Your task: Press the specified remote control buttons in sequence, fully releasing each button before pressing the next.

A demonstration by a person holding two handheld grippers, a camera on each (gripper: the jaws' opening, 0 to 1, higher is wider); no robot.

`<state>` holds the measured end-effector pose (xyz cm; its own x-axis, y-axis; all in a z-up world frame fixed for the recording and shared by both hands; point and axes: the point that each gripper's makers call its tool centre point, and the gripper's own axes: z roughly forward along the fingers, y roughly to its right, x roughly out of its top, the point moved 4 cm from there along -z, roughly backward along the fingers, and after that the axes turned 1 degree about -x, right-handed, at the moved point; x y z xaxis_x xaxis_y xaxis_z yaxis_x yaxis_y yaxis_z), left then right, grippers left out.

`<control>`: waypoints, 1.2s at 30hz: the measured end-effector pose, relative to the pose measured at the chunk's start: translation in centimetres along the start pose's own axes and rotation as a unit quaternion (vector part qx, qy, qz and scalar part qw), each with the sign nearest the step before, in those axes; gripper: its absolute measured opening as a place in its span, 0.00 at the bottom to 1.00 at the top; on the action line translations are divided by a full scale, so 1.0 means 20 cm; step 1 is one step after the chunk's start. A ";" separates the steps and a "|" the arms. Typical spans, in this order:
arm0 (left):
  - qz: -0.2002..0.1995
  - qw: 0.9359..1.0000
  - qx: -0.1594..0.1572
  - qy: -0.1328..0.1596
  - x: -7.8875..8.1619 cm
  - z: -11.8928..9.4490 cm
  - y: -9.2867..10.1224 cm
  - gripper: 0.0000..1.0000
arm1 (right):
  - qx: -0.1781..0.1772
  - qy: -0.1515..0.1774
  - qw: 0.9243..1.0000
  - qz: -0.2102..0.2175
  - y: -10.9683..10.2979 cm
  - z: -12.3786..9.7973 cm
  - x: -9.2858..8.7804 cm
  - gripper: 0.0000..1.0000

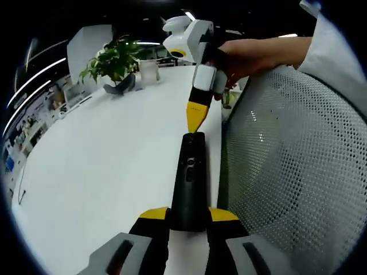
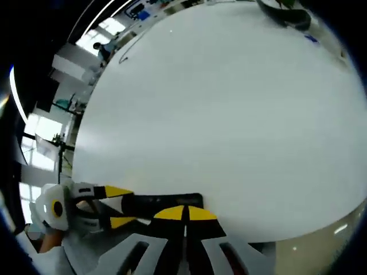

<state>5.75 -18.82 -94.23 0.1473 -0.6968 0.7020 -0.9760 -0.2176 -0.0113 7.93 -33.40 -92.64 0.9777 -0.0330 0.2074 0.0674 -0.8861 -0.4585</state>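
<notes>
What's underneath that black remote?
The white table lies under the remote. The left tongs grip its near end. Whether it rests on the table or hangs just above cannot be seen.

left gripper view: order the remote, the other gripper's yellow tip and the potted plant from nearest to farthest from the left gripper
1. remote: clamped between the left gripper jaws, running straight ahead along the white table.
2. right gripper: its yellow tip sits at the remote's far end, held by a hand.
3. potted plant: at the table's far edge, up and left.
</notes>
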 end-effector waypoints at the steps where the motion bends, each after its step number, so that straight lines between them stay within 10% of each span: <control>1: -0.002 1.000 0.000 0.000 0.00 0.00 0.00 0.24 | -0.001 0.002 1.000 -0.002 0.00 0.00 0.00 0.00; 36: -0.025 1.000 0.003 0.007 0.01 0.01 0.00 0.25 | 0.001 0.001 1.000 -0.011 0.01 0.01 0.00 0.00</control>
<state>5.89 -19.04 -94.28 0.1932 -0.6748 0.7123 -0.9664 -0.2562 0.0194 7.90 -33.36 -92.98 0.9758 -0.0148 0.2183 0.0885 -0.8857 -0.4557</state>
